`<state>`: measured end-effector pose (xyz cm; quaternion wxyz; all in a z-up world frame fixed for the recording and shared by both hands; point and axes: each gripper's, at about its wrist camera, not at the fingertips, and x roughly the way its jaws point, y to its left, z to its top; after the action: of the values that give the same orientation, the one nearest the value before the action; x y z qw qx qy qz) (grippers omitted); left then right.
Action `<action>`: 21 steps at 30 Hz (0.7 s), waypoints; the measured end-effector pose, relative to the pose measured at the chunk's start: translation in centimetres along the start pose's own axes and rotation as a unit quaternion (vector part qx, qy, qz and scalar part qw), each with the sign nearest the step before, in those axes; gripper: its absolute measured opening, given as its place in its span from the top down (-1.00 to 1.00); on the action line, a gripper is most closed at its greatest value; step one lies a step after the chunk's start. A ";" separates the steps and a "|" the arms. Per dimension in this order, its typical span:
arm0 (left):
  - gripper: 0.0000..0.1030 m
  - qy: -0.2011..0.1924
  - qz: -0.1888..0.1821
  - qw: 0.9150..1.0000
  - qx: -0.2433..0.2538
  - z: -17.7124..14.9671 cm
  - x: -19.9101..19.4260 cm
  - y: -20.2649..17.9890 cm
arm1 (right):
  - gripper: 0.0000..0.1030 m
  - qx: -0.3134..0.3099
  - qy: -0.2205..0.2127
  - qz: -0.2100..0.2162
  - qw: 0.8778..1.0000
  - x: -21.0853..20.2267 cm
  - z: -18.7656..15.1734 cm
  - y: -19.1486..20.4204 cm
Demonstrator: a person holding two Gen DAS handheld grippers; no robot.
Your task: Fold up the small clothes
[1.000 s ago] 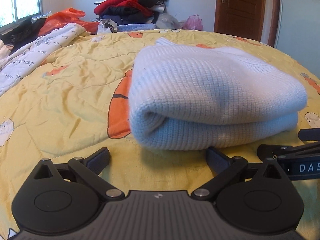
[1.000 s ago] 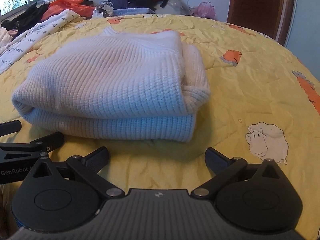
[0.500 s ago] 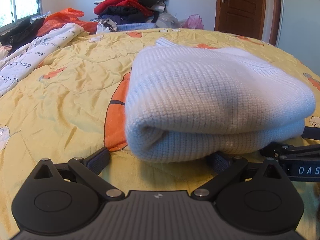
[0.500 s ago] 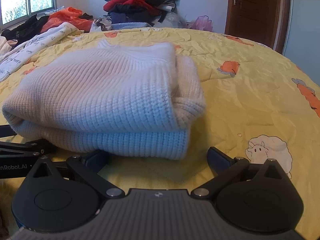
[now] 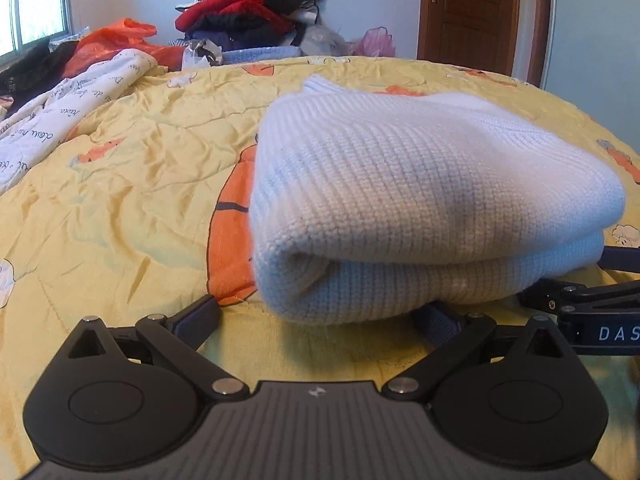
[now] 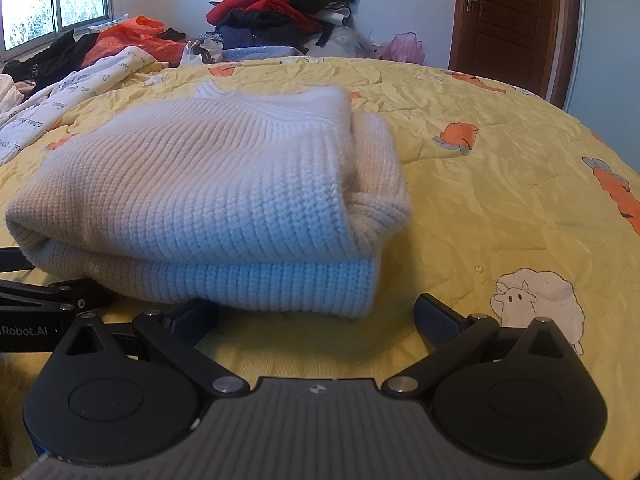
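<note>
Folded white chunky-knit sweater [image 5: 420, 200] lies on the bed, on the yellow quilted bedspread with orange and sheep cartoon prints [image 5: 120, 200]. It is doubled over, with the rounded fold edge facing both cameras and the ribbed collar at the far side.

Left hand-held gripper [image 5: 320, 316]: fingers spread wide, low against the bedspread, at the sweater's near-left corner. Its right finger tip is tucked under, or just at, the bottom layer's edge; cannot tell which. Its left finger lies on bare bedspread beside the bundle.

Right hand-held gripper [image 6: 316, 316]: fingers likewise apart, low at the near-right corner. Its left finger meets the lower edge of the knit and its right finger is clear of the fabric. Each view shows the other tool's finger alongside.

Judgement: both tools flat and wide so the fingers can act as forks, sliding beneath the bundle to lift or shift it without disturbing the fold. Folding itself looks nearly complete.

Background: heaped red and dark clothes pile [image 6: 280, 12] beyond the bed, and a brown wooden door [image 6: 504, 20].
</note>
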<state>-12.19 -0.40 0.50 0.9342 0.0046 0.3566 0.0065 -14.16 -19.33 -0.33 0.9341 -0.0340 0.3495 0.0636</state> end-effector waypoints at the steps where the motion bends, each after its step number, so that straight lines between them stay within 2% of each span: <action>1: -1.00 0.002 0.000 1.000 0.001 0.1 0.1 0.0 | -1.00 0.000 -0.001 0.000 1.000 0.0 -0.1 0.0; 4: -1.00 0.006 0.000 1.000 0.002 0.4 0.2 -0.1 | -1.00 0.000 -0.001 -0.001 1.000 0.0 -0.1 0.1; 12: -1.00 -0.018 -0.003 1.000 0.000 -0.4 0.0 0.1 | -1.00 0.001 -0.005 -0.002 1.000 -0.1 -0.2 0.1; 21: -1.00 -0.019 -0.006 1.000 0.000 -0.4 0.1 0.2 | -1.00 0.001 -0.005 -0.003 1.000 -0.1 -0.4 0.0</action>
<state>-12.36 -0.17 0.14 0.9409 0.0031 0.3387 0.0006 -14.48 -19.36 -0.55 0.9363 -0.0337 0.3444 0.0603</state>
